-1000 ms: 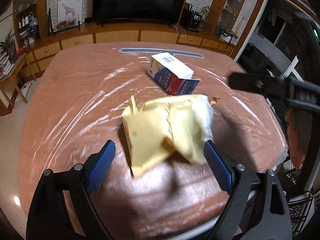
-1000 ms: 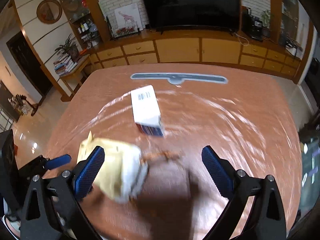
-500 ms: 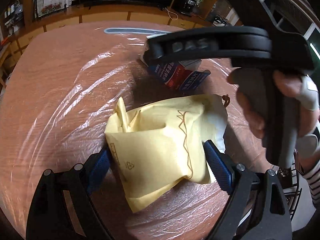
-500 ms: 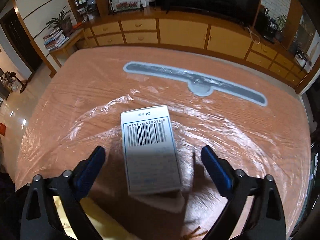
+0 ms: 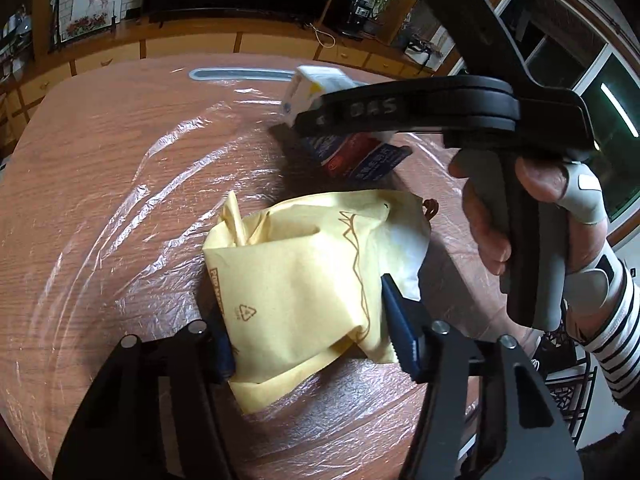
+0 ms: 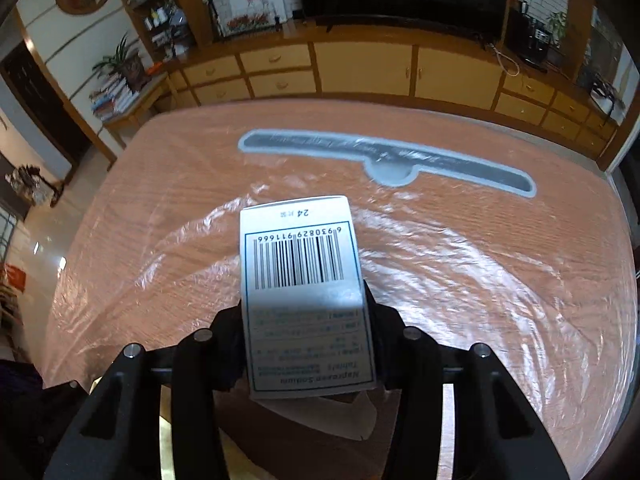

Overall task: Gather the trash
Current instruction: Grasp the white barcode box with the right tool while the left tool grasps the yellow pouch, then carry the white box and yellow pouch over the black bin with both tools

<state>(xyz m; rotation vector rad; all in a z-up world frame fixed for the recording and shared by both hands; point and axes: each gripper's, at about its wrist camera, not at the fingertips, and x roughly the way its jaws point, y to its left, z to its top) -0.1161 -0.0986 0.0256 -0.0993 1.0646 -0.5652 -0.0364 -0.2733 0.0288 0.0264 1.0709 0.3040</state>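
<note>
A crumpled yellow paper bag [image 5: 296, 288] lies on the film-covered wooden table [image 5: 100, 160]. My left gripper [image 5: 312, 340] straddles its near end; its jaws are closing and both blue pads press into the paper. Beyond the bag, a white, blue and red medicine box [image 5: 360, 156] is gripped by my right gripper [image 5: 316, 116], which a person's hand [image 5: 492, 220] holds. In the right wrist view the box [image 6: 300, 256] shows its barcode face, and the right gripper [image 6: 306, 344] is shut on its near end.
A grey inlaid strip [image 6: 384, 156] runs across the far part of the table. A small brown scrap [image 5: 430, 210] lies right of the bag. Wooden cabinets [image 6: 360, 68] and a dark screen stand beyond the table's far edge.
Both grippers came down and closed: the left onto the yellow bag, the right onto the medicine box after crossing from over the bag. The box now stands tilted up in the right jaws.
</note>
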